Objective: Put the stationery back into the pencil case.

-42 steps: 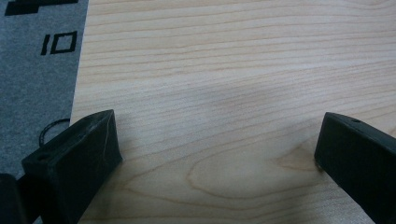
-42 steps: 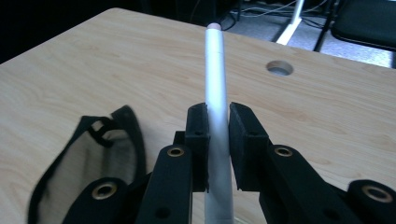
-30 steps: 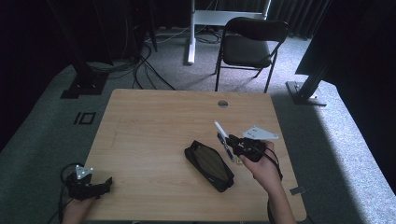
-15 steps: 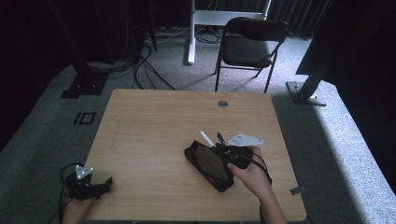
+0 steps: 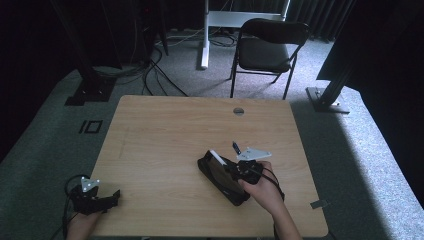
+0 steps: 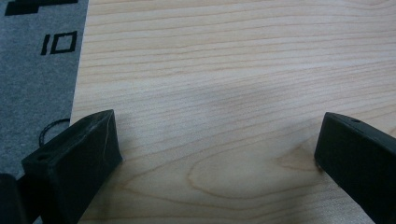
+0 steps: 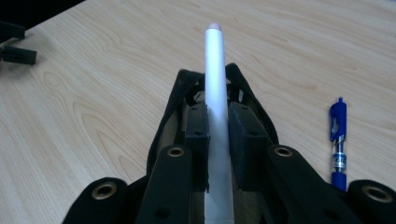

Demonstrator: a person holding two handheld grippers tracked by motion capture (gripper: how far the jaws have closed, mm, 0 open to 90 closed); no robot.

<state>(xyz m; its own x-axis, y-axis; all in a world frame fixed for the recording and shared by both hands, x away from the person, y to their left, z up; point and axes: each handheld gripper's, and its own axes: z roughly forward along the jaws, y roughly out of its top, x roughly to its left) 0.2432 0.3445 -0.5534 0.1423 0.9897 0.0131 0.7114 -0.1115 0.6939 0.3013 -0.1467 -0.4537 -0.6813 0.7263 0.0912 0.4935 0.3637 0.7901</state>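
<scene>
White marker (image 7: 215,107) sits clamped in the right gripper (image 7: 217,123), above the black pouch (image 5: 220,176).

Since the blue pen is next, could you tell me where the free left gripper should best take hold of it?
Probably mid-barrel on the blue pen, coming from above with jaws across it: it lies flat on the table, beside the black case, bare wood around.

Setting: lab or recording studio | bare wooden worktop (image 5: 165,135) on grey carpet (image 5: 45,145) | black curtains (image 5: 30,45) and rig stands (image 5: 332,85) around | loose cables (image 5: 150,70) on floor | folding chair (image 5: 267,50) behind
</scene>
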